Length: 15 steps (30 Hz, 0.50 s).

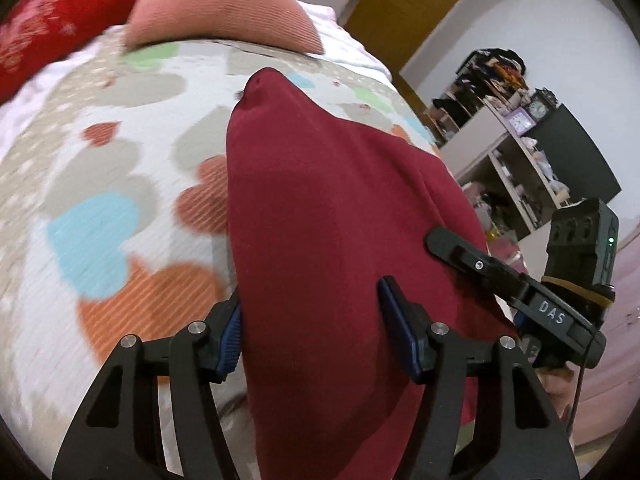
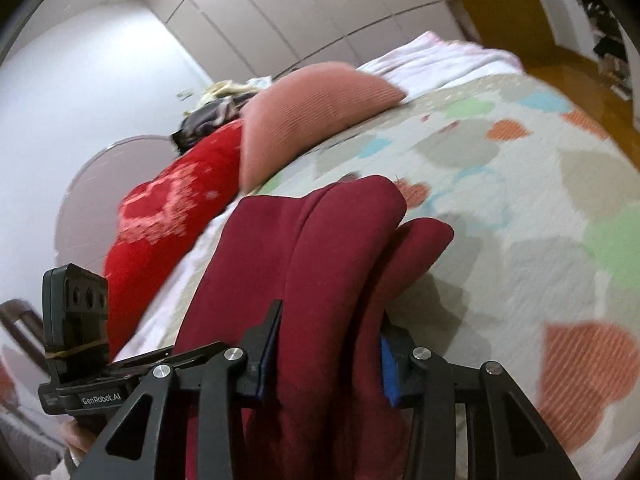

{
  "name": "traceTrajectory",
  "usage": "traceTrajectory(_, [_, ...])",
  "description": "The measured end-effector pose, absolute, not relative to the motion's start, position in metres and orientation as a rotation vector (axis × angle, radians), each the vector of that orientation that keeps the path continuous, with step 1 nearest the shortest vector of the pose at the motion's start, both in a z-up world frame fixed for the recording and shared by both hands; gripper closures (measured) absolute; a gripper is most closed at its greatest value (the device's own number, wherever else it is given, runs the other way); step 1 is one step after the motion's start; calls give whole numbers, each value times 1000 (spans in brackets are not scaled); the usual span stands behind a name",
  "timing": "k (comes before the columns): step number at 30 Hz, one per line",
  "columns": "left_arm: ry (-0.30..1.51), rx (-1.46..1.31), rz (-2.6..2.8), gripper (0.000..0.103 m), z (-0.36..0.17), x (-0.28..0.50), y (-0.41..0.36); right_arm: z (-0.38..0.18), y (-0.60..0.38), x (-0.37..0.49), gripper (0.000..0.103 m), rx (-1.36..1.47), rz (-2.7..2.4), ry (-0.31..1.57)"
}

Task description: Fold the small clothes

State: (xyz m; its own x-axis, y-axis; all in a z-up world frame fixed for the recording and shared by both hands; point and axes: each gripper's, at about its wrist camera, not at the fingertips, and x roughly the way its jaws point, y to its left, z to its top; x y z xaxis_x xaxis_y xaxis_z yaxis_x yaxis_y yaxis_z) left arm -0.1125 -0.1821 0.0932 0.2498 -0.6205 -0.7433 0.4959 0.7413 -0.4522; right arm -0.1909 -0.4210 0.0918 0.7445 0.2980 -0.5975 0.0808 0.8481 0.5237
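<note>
Dark red garment [image 1: 320, 216]: a small piece of soft cloth, held up over the bed [image 1: 100, 152] between both grippers, its far end drooping toward the patterned heart-print bedspread [image 2: 520, 184]. Left gripper [image 1: 310, 328]: jaws partly closed, blue pads pressed against either side of a thick bunch of the cloth, which fills the gap between them and runs forward from the fingers. Right gripper [image 2: 326, 348]: jaws likewise closed on a gathered, doubled-over section of the same garment [image 2: 320, 264], whose rounded folds stick out beyond the fingertips and hang just above the bedspread. In the left wrist view the right gripper [image 1: 520, 280] appears at the garment's right edge, near the bed's right side. Pink cushion [image 1: 216, 4]: lying at the far end of the bed. Red cushion [image 2: 172, 216]: beside the pink one, touching it, toward the bed's far corner. Shelving unit [image 1: 512, 152]: stands off the bed's right side, well apart, cluttered.
</note>
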Motion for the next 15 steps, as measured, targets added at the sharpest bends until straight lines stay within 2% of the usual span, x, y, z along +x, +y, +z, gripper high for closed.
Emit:
traceTrajectory(3, [1118, -134, -696, 41, 73, -117, -166, 79, -400, -191, 61, 520, 149, 762])
traceTrajectory(4, [1141, -138, -676, 39, 66, -116, -163, 70, -393, -187, 53, 483, 131, 794])
traceTrajectory(6, [1146, -188, -670, 36, 61, -116, -154, 59, -386, -184, 42, 398, 47, 848])
traceTrajectory(11, [1048, -121, -586, 35, 83, -129, -147, 90, -372, -217, 42, 293, 22, 778])
traceTrajectory(15, [1044, -95, -576, 35, 83, -137, -154, 121, -351, -242, 42, 185, 50, 705])
